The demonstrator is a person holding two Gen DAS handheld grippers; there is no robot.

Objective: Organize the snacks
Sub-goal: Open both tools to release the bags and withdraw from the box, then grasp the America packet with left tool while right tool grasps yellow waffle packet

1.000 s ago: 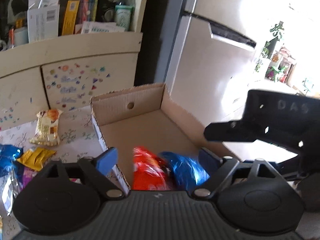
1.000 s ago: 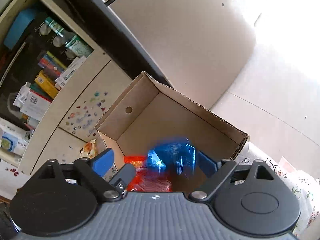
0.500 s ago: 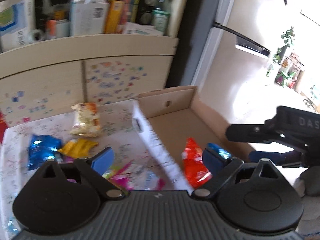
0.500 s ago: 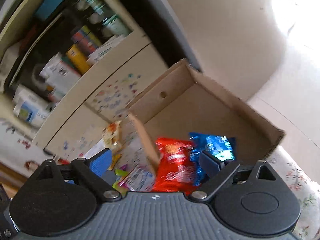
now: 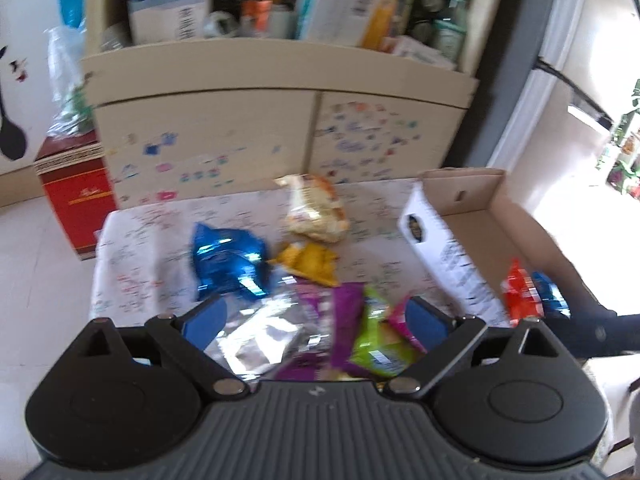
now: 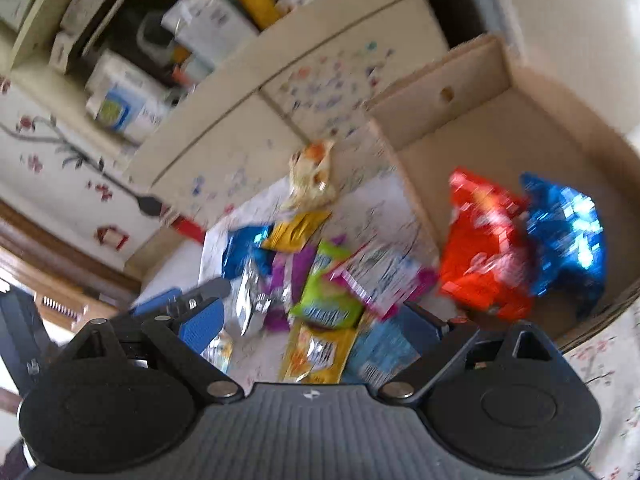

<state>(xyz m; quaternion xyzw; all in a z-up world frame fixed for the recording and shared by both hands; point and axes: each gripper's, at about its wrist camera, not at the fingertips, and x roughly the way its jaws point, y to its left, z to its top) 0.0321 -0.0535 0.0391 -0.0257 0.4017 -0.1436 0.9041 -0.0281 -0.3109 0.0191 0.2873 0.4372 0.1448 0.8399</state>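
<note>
My left gripper (image 5: 314,320) stands open over a pile of snack packets on the patterned tablecloth (image 5: 140,248): a silver packet (image 5: 260,340), a purple one (image 5: 346,320) and a green one (image 5: 376,344) lie between its blue pads. Beyond lie a blue foil bag (image 5: 228,258), a yellow packet (image 5: 308,258) and a cream bag (image 5: 316,208). My right gripper (image 6: 312,324) is open and holds nothing, above a green packet (image 6: 328,304) and a yellow packet (image 6: 316,352). The cardboard box (image 6: 440,112) at the right holds a red bag (image 6: 480,248) and a blue bag (image 6: 568,232).
A cream cabinet (image 5: 240,132) covered in stickers stands behind the table, its shelf crowded with boxes and bottles. A red box (image 5: 76,196) sits on the floor at the left. The cardboard box's printed side wall (image 5: 452,248) borders the pile.
Both grippers have swung left, from over the box to over the snack pile. The blue bag left the right gripper and now lies in the box beside the red bag.
</note>
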